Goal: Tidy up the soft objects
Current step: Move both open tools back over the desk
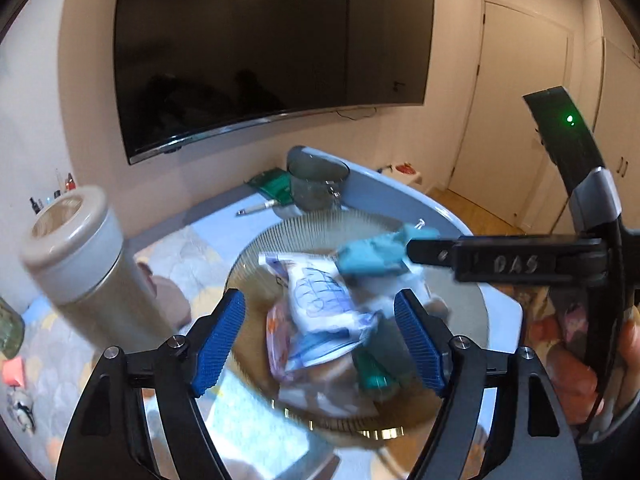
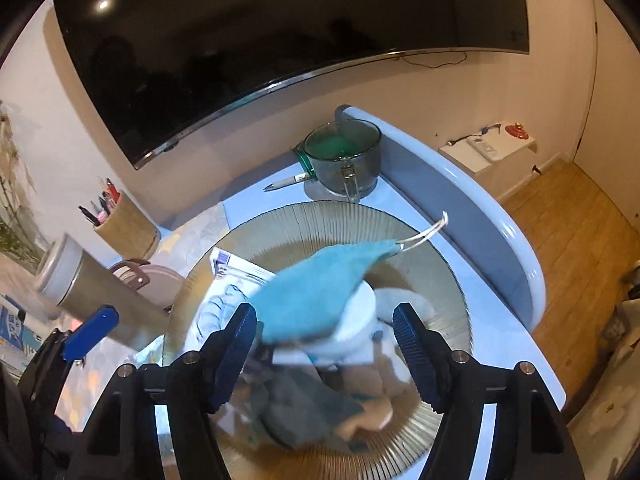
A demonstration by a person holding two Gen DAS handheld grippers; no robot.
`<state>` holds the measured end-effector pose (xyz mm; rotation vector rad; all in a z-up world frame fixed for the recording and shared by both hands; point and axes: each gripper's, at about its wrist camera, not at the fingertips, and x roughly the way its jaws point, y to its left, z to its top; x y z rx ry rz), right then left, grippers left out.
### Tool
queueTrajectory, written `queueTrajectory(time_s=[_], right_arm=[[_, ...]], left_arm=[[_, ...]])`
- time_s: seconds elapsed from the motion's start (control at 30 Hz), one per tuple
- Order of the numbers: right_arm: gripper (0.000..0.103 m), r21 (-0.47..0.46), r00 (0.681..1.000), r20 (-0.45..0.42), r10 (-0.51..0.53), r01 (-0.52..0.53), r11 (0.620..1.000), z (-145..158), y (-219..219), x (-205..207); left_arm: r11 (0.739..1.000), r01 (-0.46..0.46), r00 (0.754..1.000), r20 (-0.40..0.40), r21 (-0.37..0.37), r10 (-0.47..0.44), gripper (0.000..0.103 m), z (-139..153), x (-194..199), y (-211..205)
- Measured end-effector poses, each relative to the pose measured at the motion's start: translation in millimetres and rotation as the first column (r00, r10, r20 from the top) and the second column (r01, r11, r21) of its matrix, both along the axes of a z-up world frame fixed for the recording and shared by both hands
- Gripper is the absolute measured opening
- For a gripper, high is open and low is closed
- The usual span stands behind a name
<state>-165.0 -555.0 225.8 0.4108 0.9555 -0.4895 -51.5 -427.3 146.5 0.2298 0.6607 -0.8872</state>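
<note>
A ribbed glass bowl on the light-blue table holds several soft things: a white packet with blue print, a folded white piece and a dark grey cloth. A teal cloth with a white loop is in the air above the bowl, blurred, with no finger on it. My right gripper is open just over the bowl, the cloth between and ahead of its fingers; its finger shows beside the cloth in the left wrist view. My left gripper is open over the bowl's near side.
A tall grey canister stands left of the bowl. A glass measuring jug, a pen and a green packet lie behind it. A pen cup stands far left. The table's raised edge runs on the right.
</note>
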Motion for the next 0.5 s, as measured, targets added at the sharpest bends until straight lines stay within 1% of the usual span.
queueTrajectory(time_s=[0.13,0.23,0.3,0.33,0.4,0.5], right_arm=[[0.069,0.004,0.999,0.045,-0.002,0.001,1.000,11.5,16.4,-27.0],[0.069,-0.038,0.997,0.064,0.049,-0.047,0.998,20.1,45.7,-42.4],[0.069,-0.060,0.993,0.065,0.100,-0.097,0.994,23.3,70.5,-50.6],[0.069,-0.065,0.991,0.065,0.121,-0.117,0.991,25.3,80.9,-53.2],[0.070,-0.075,0.983,0.065,0.171,-0.166,0.983,29.4,107.3,-59.1],[0.075,-0.072,0.964,0.075,0.254,-0.249,0.966,33.6,147.6,-62.6]], left_arm=[[1.000,0.016,1.000,-0.003,-0.012,-0.016,0.076,7.7,-20.5,35.9],[0.999,-0.006,1.000,0.007,-0.036,0.006,0.076,16.8,-37.5,73.9],[0.996,-0.064,0.998,0.024,-0.063,0.065,0.076,25.9,-43.6,102.8],[0.991,-0.096,0.995,0.033,-0.091,0.099,0.076,31.7,-46.9,118.5],[0.976,-0.157,0.985,0.042,-0.148,0.165,0.076,46.4,-55.4,161.6],[0.956,-0.233,0.967,0.059,-0.179,0.247,0.076,60.5,-61.0,211.4]])
